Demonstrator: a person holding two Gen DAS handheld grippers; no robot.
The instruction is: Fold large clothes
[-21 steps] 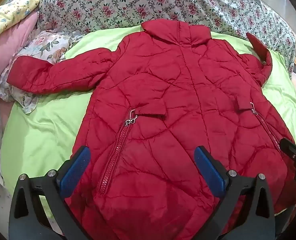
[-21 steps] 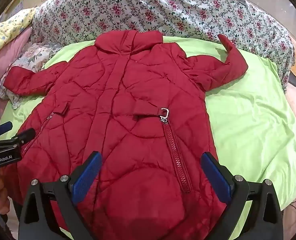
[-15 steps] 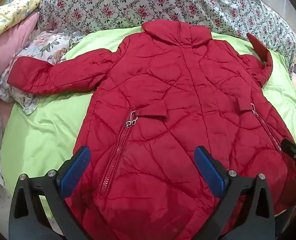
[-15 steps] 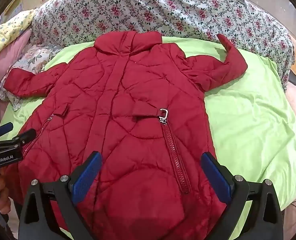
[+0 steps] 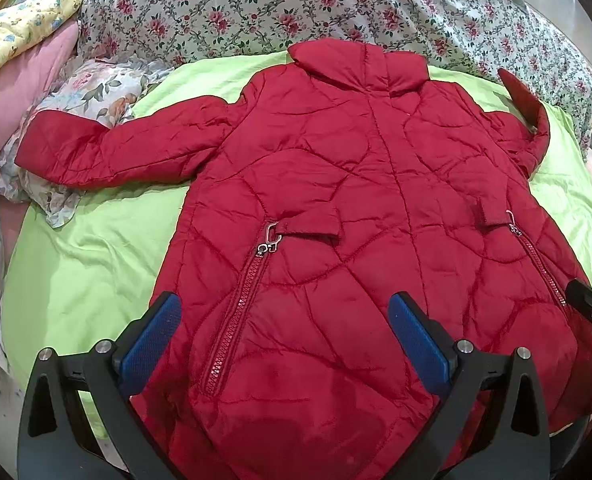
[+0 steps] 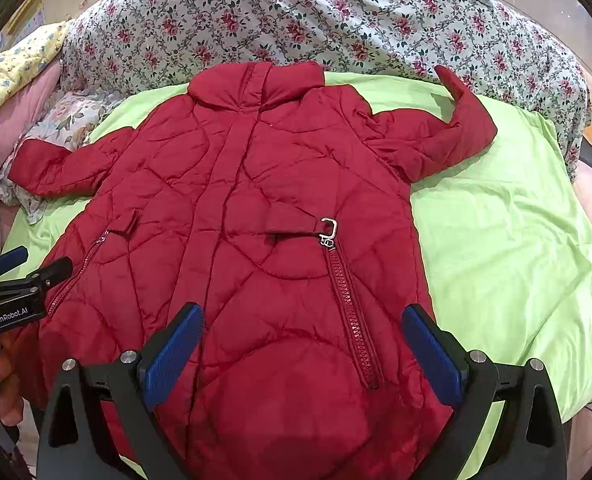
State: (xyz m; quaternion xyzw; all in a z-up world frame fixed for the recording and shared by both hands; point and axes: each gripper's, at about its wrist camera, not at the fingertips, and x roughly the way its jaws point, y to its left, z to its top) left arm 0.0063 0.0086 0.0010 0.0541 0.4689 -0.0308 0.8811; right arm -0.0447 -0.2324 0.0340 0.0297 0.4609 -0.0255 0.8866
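Only the right view shows a hand (image 6: 0, 384); both tongs gape above the coat (image 6: 256, 208).

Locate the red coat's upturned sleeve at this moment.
In the right wrist view, the upturned sleeve lies upper right on the green sheet, its cuff pointing toward the floral quilt.

One readable mark from where I'm driving.
I can read "GenRobot.AI" in white letters on the black body of the left gripper (image 6: 30, 270), at the left edge of my right wrist view; nothing else carries lettering.
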